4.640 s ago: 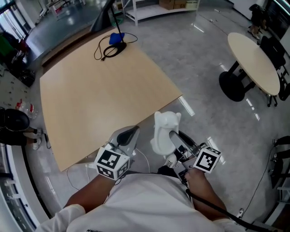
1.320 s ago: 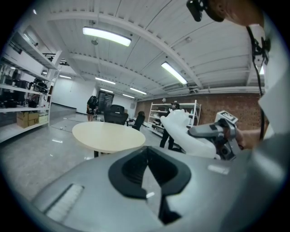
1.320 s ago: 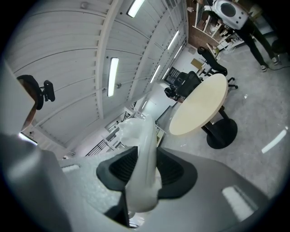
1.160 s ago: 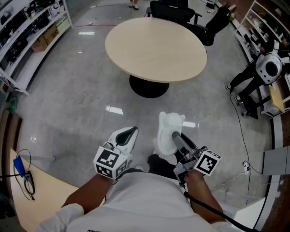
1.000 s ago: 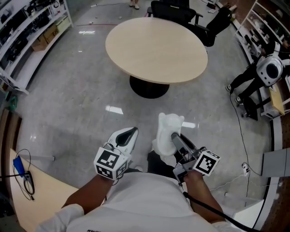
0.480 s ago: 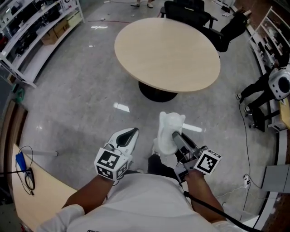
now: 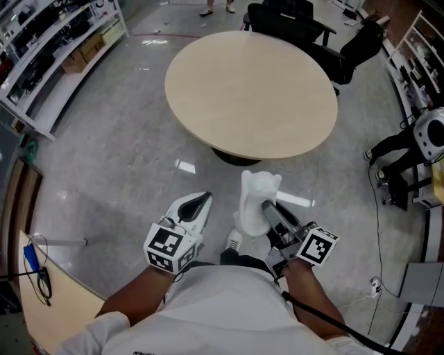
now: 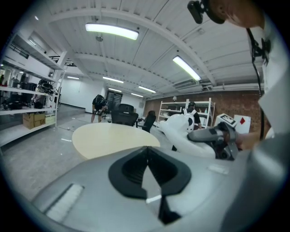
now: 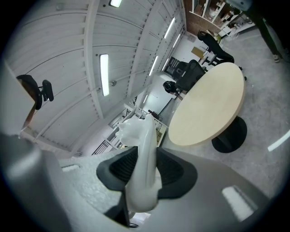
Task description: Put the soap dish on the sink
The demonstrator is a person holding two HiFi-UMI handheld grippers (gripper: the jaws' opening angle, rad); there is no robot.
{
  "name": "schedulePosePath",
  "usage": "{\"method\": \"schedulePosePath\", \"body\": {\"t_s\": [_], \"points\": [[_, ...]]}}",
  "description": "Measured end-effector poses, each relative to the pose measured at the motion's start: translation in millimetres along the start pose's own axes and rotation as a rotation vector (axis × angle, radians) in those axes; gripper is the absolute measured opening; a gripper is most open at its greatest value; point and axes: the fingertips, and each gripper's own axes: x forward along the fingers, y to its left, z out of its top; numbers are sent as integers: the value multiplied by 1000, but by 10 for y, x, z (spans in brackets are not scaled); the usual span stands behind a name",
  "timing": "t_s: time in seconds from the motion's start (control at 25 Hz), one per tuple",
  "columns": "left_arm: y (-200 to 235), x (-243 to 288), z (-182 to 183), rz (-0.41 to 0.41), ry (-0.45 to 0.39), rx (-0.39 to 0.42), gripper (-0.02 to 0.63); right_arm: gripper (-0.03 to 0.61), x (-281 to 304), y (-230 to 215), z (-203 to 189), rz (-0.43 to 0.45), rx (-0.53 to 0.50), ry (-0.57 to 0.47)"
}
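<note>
Holding the soap dish (image 7: pixel 255 196) in my right gripper (image 7: pixel 268 210), I have it out in front of my chest, above the grey floor (image 7: pixel 125 152) and over no surface. It is a white, glossy piece standing on edge, its lobed end pointing away from me. The two black pads (image 9: pixel 118 168) are clenched on its near end — in the right gripper view the dish fills the gap between them, pressed from both sides. My left gripper (image 7: pixel 200 202) is just to the left of it and apart from it, jaws clenched together on nothing; its own view shows the pads meeting in a thin seam.

No sink shows in any view. Far ahead stands a round table (image 7: pixel 250 90) on a dark pedestal, with office chairs (image 7: pixel 288 21) beyond it. So I judge the step in hand to be the walk to the sink, with the placing not yet begun.

To do it well, I'd not loosen the right clamp at all. The dish is smooth and gripped at one end only, so a jolt could make it pivot or slip out. Best to hold the wrist level, pass the table with room to spare, and have the left gripper free to steady the far end if the dish tilts. Once the sink comes into sight, I'd turn the dish flat and lower it until it rests there — only then let the jaws part.
</note>
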Motion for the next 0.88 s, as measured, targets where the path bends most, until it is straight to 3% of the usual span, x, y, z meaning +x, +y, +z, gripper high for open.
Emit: {"method": "schedulePosePath", "body": {"t_s": [0.44, 0.88], "points": [[-5, 822, 318, 7, -27, 32, 8, 132, 236, -429, 678, 48, -13, 6], [126, 1036, 481, 39, -25, 41, 8, 132, 412, -549, 924, 73, 13, 6]]}}
